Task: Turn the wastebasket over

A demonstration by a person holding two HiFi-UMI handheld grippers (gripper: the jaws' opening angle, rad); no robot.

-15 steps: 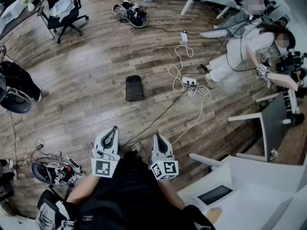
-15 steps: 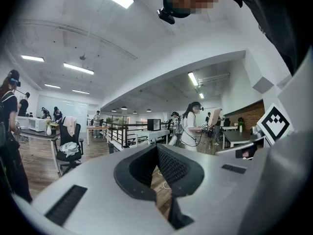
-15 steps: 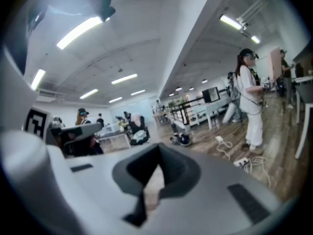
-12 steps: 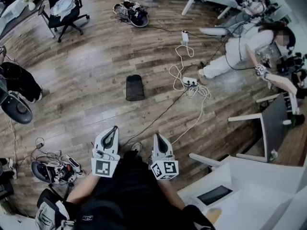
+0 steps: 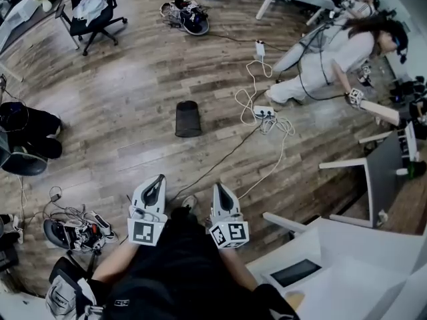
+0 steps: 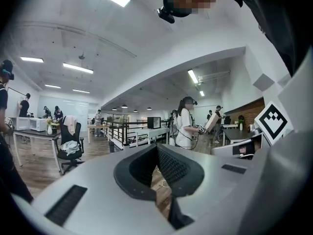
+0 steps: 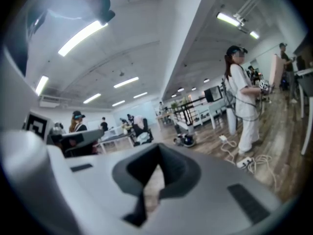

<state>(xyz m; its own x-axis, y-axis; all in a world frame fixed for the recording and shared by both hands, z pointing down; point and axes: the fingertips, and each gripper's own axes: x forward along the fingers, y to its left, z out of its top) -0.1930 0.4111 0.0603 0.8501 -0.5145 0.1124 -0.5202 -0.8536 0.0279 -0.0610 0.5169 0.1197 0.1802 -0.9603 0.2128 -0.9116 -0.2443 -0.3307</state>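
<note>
A black mesh wastebasket (image 5: 188, 119) stands alone on the wooden floor, well ahead of both grippers in the head view. Whether its mouth faces up I cannot tell. My left gripper (image 5: 158, 179) and right gripper (image 5: 218, 189) are held side by side close to my body, pointing forward towards the basket and far short of it. Both are shut with nothing between the jaws. In the left gripper view the left gripper (image 6: 157, 148) has its dark pads together, and the right gripper (image 7: 158, 151) looks the same in its own view. The basket shows in neither gripper view.
White cables and a power strip (image 5: 264, 112) lie right of the basket, and a black cable (image 5: 220, 164) runs towards me. A person (image 5: 333, 49) is at the upper right. A white desk (image 5: 347, 259) and chair (image 5: 377, 172) stand right, gear (image 5: 70, 235) lies lower left, and an office chair (image 5: 90, 9) is far left.
Both grippers keep their place and stay shut. The person at the upper right has changed pose, and the head view has shifted slightly. The wastebasket has not moved on the floor.
</note>
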